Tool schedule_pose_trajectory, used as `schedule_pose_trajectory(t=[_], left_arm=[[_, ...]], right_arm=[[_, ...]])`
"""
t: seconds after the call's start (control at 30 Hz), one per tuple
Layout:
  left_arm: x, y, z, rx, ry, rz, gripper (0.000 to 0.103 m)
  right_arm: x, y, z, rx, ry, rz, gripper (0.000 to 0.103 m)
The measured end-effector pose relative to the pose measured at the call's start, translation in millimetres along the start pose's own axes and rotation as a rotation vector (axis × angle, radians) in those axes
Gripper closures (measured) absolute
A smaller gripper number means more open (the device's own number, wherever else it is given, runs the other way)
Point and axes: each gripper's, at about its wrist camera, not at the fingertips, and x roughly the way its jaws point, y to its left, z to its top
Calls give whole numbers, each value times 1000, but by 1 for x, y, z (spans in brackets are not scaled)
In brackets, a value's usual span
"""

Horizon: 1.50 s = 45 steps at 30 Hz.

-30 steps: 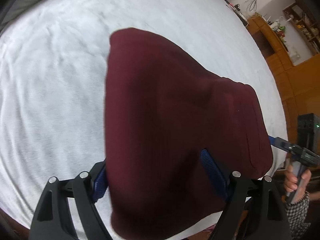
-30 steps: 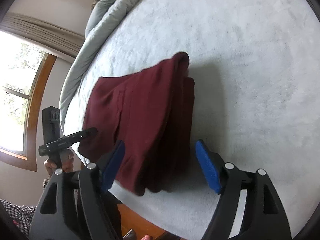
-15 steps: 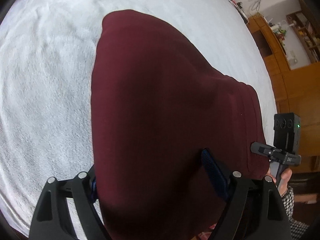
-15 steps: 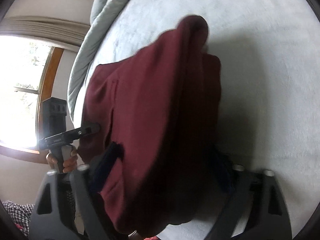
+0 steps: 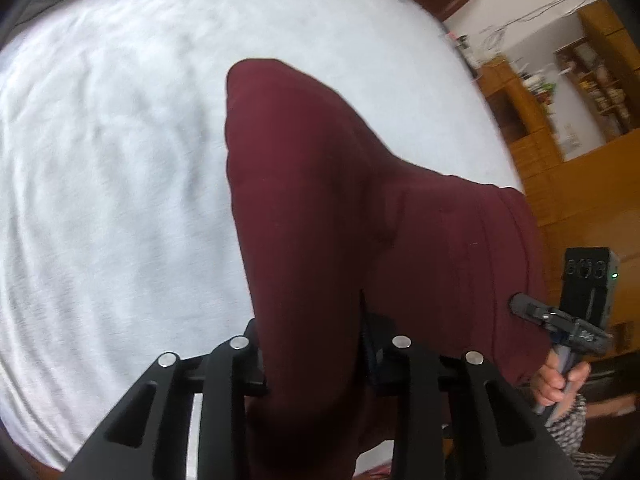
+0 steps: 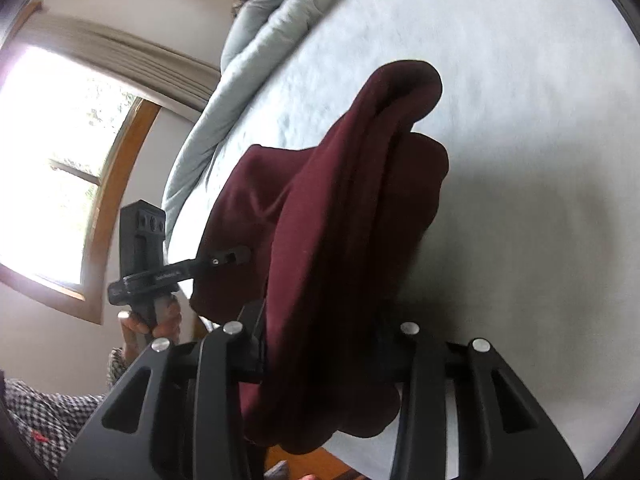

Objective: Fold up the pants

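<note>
Pants (image 5: pixel 344 216), maroon and already folded thick, hang lifted over the bed (image 5: pixel 100 160). The left hand-held gripper (image 5: pixel 316 354) has clamped onto one near corner, the right hand-held gripper (image 6: pixel 324 344) onto the other; a second ago both stood wide, so the next fold can probably begin.

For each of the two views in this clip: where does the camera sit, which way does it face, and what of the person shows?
Left wrist: on the left gripper, facing across the white bed toward wooden cabinets; its jaws clamp the maroon pants; the right hand shows.
Right wrist: on the right gripper, facing the grey duvet and window; the left hand shows.
Shared: pants, bed, each other's gripper.
</note>
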Motion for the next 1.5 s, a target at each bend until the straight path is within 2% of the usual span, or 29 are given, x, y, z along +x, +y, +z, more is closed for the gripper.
schedule_pose_trajectory(t=[0.17,0.27,0.37,0.43,0.5,0.6,0.63,0.7,0.77,0.83,0.9,1.07,1.2,1.27,1.3,1.4,1.5], left_arm=[[7,-36,23,31,-54,-93,72],[23,-56,41,62,-77,-87,71],[53,-56,58,57,-60,-64,71],[80,-51,60,46,-16,-25,70],[98,-45,59,43,-7,29,62],[104,-37,58,10,-15,-5,56],[102,-36,57,10,-13,-8,55],[96,-34,54,22,-10,27,43],[83,-26,48,33,-15,78,34],[73,-26,42,47,-27,121,33],[61,-26,32,56,-29,173,25],[38,-27,16,72,-44,230,20],[37,-36,12,90,-62,282,17],[42,-39,14,74,-58,286,16],[44,-39,15,61,-53,280,16],[48,-41,18,51,-44,276,16],[50,-46,19,71,-47,282,15]], right_arm=[[-49,-1,24,-57,-77,-64,67],[-60,-19,42,-52,-92,-92,67],[-50,-53,59,-10,-73,-135,66],[-32,-86,65,55,-31,-158,65],[-16,-109,66,89,1,-208,61],[-12,-130,58,149,-27,-144,55],[-15,-130,57,150,-37,-134,50],[-21,-125,49,135,-43,-155,47],[-31,-115,44,126,-51,-198,46],[-45,-107,36,128,-73,-226,46],[-59,-92,24,116,-107,-244,46],[-75,-69,0,95,-137,-259,46],[-58,-55,0,68,-119,-313,46],[-46,-56,2,78,-106,-325,52],[-42,-57,3,80,-97,-324,63],[-43,-54,3,59,-103,-318,81],[-52,-51,4,60,-106,-312,84]])
